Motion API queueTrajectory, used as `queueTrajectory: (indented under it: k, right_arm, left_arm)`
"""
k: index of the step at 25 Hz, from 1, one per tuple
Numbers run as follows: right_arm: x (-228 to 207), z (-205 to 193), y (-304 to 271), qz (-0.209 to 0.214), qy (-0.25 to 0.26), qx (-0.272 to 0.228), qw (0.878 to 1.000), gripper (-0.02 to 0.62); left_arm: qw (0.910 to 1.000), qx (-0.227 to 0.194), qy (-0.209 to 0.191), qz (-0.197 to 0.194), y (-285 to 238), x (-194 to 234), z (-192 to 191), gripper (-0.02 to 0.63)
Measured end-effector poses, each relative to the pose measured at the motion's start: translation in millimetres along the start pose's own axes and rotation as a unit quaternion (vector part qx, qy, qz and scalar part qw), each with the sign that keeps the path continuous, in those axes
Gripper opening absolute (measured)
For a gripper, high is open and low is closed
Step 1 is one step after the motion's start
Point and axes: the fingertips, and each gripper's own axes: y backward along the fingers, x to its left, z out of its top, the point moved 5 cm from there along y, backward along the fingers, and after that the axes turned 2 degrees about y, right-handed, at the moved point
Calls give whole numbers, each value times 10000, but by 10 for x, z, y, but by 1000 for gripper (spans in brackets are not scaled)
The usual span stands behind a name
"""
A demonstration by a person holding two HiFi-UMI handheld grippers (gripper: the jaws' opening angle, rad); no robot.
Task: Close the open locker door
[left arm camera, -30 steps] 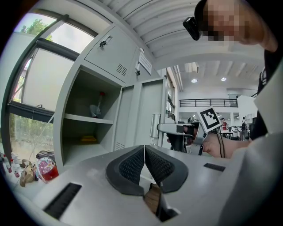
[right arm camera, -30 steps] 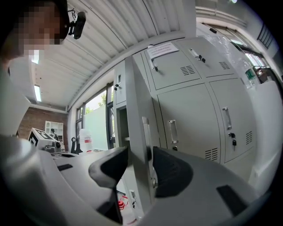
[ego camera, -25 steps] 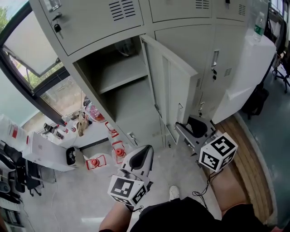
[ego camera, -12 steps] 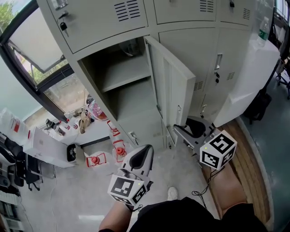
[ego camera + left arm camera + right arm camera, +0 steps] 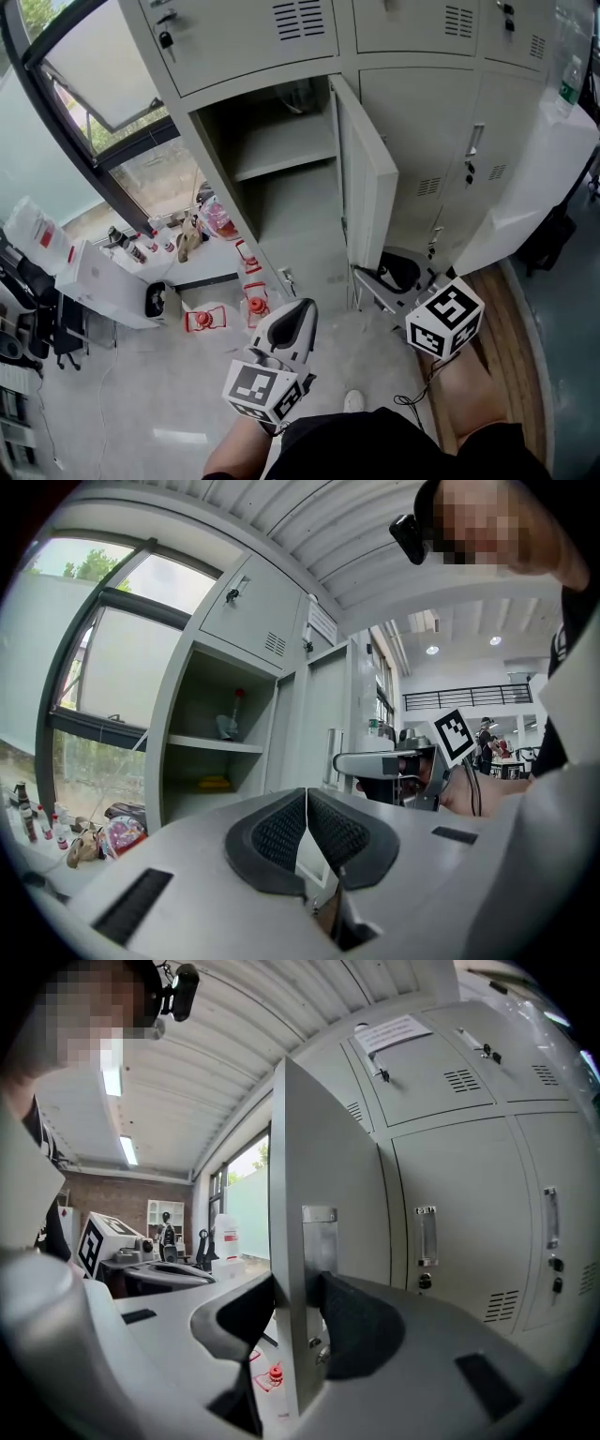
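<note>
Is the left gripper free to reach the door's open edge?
Likely yes: nothing stands between the left gripper and the free edge of the door. The right gripper clasps that edge low down, so aim higher.

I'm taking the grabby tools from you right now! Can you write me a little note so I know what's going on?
Left tool: shut, empty, held low in front of the lockers, touching nothing.
Right tool: closed on the free edge of the locker door.
Door: stands well out from its open compartment, hinged on the compartment's right side.
Done: door gripped.
Left: swing it in until it sits flush with the doors beside it, then let go.
</note>
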Motion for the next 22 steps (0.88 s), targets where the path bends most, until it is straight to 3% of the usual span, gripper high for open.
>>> queueTrajectory:
  k: [11, 22]
  right_arm:
    - [283, 51, -394, 375, 95, -34, 9992, 189]
    - [489, 109, -865, 400, 47, -68, 9992, 175]
  left_arm:
    - [9985, -26, 95, 539, 180, 184, -2, 20]
    - [9949, 2, 75, 1008, 474, 405, 18, 20]
